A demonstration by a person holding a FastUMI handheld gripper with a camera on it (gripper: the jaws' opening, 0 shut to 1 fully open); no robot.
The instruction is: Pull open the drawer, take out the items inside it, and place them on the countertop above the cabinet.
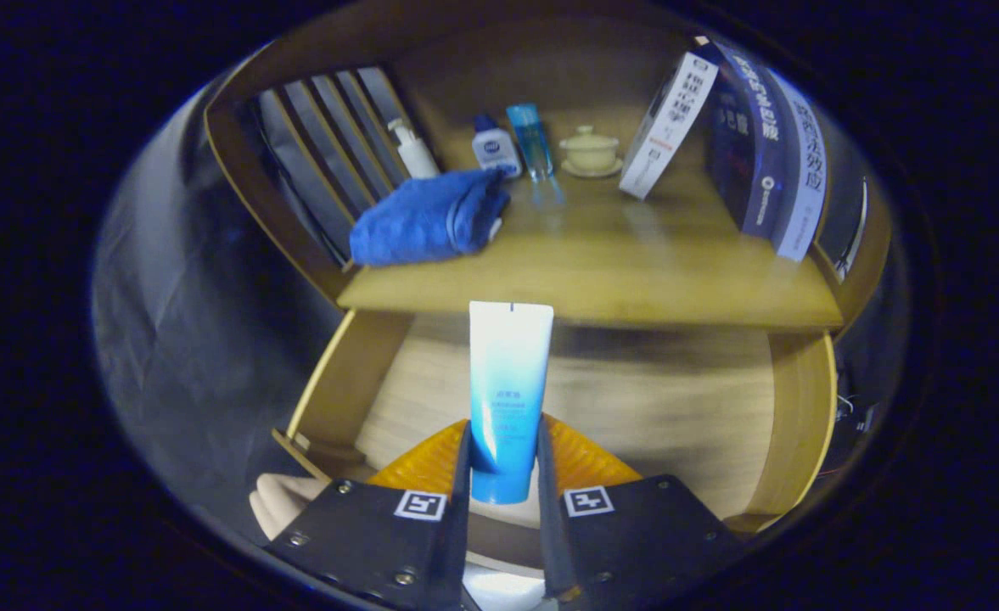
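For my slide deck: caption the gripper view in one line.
Claw shut on a blue-and-white tube, held upright before the countertop bearing a blue cloth, bottles and books.

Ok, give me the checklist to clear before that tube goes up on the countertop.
1. Grip: tongs shut on the tube, both fingers pressing its lower part: ok.
2. Tube attitude: upright between the fingers, cap end down: ok.
3. Tube out of the drawer: cannot tell, the drawer is hidden behind the tongs.
4. Landing spot: bare countertop just beyond the tube, between the blue towel and the leaning books: ok.
5. Back-row items, two bottles and the lidded cup, well beyond that spot: ok.
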